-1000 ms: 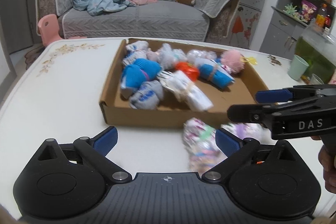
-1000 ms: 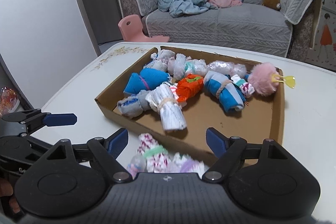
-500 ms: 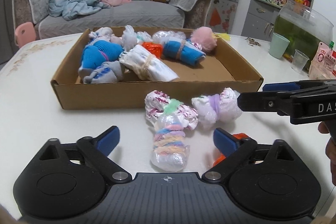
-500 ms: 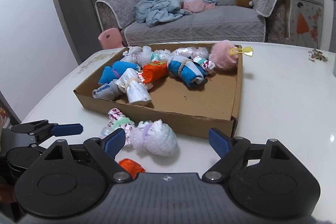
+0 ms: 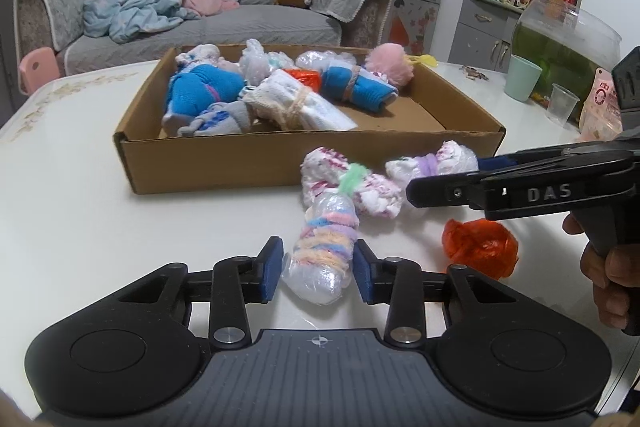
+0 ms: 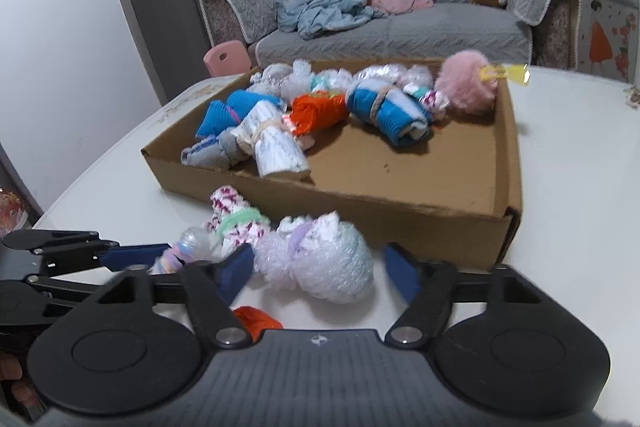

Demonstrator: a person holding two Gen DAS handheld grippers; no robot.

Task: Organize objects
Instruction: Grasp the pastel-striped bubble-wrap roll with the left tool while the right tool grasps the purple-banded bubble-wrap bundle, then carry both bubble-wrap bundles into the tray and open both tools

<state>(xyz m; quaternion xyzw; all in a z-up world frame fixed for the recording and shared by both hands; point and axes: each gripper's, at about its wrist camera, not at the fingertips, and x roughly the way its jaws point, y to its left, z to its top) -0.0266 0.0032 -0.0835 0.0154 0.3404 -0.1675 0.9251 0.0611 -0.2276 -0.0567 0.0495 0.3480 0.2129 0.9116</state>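
A shallow cardboard box point(image 5: 208, 163) on the white table holds several rolled sock bundles. In front of it lie loose bundles. My left gripper point(image 5: 318, 269) has its jaws around a plastic-wrapped pastel striped bundle point(image 5: 324, 247), pads close to its sides, narrow gaps still showing. My right gripper point(image 6: 320, 267) is open around a white bubble-wrapped bundle with a purple band point(image 6: 320, 259), also in the left wrist view point(image 5: 432, 165). A pink-and-white bundle with a green band point(image 5: 348, 187) lies between them. An orange bundle point(image 5: 478, 247) lies on the table under the right gripper.
A pink pompom point(image 5: 390, 65) sits in the box's far right corner. A green cup point(image 5: 522, 77), a clear cup point(image 5: 560, 105) and a fish tank point(image 5: 568, 47) stand at the table's right. A grey sofa point(image 5: 224, 15) stands beyond the table.
Both grippers moved forward and down onto the loose bundles. The left jaws narrowed around the pastel bundle; the right jaws narrowed somewhat and now straddle the white bubble-wrapped bundle.
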